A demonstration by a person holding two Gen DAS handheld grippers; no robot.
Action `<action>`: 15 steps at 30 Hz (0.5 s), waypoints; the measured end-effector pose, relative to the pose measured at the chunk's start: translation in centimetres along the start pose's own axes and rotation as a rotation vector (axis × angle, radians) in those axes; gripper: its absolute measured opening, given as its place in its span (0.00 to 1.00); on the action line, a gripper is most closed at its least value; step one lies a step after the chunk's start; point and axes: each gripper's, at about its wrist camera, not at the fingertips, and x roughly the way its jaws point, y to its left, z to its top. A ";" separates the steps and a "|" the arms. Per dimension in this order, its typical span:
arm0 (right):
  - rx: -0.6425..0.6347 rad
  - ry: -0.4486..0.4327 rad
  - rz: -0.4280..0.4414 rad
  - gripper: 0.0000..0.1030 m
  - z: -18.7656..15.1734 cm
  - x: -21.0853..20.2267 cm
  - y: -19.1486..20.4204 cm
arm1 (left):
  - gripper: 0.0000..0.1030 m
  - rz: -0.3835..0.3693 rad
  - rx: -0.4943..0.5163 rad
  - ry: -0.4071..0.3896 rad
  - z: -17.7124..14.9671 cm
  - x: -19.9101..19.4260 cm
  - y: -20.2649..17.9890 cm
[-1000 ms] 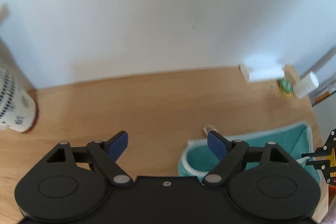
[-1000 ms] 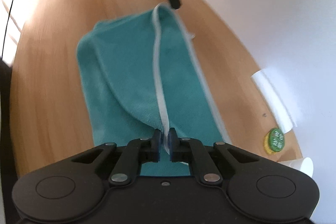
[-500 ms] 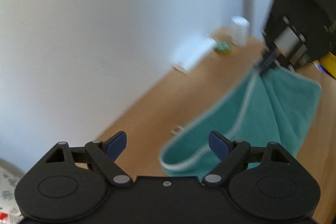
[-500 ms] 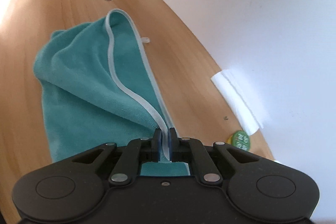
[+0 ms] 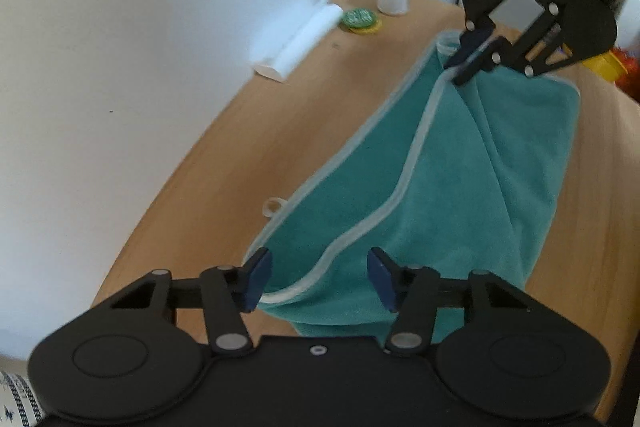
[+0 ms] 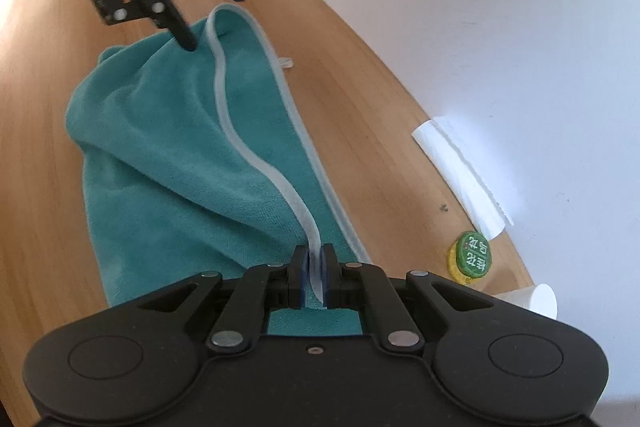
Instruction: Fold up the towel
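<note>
The teal towel (image 6: 168,163) lies half folded along the table's (image 6: 48,155) wall edge; it looks soft, light and limp. The right gripper (image 6: 315,273) pinches its pale hem. The left gripper (image 5: 316,277), jaws just narrowing but not touching, straddles the hem at the far corner, a good hold.

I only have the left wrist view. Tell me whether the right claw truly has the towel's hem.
Observer: Yes. In the right wrist view the right claw is shut on the towel, with the white hem running straight between its pads.
Operator: Now report my left claw from that side.
Observer: The left claw straddles the hem's raised loop at the towel's other end. Its jaws have just been closing, but the pads do not press the cloth yet.
Operator: Name what lies beside the right claw.
Observer: A green bottle cap with white characters printed on it lies on the table, apart from the towel.
</note>
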 end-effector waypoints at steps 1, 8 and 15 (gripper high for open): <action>-0.005 0.006 -0.006 0.07 0.0 0.1 0.1 | 0.30 -0.010 -0.003 0.011 -0.1 0.2 0.0; 0.030 -0.006 -0.015 0.07 0.4 -0.7 -0.1 | 0.12 -0.026 -0.004 0.046 -0.5 1.3 -0.1; 0.085 -0.022 -0.023 0.07 0.2 -1.3 -0.8 | 0.05 0.023 -0.015 -0.004 -0.6 0.7 -0.3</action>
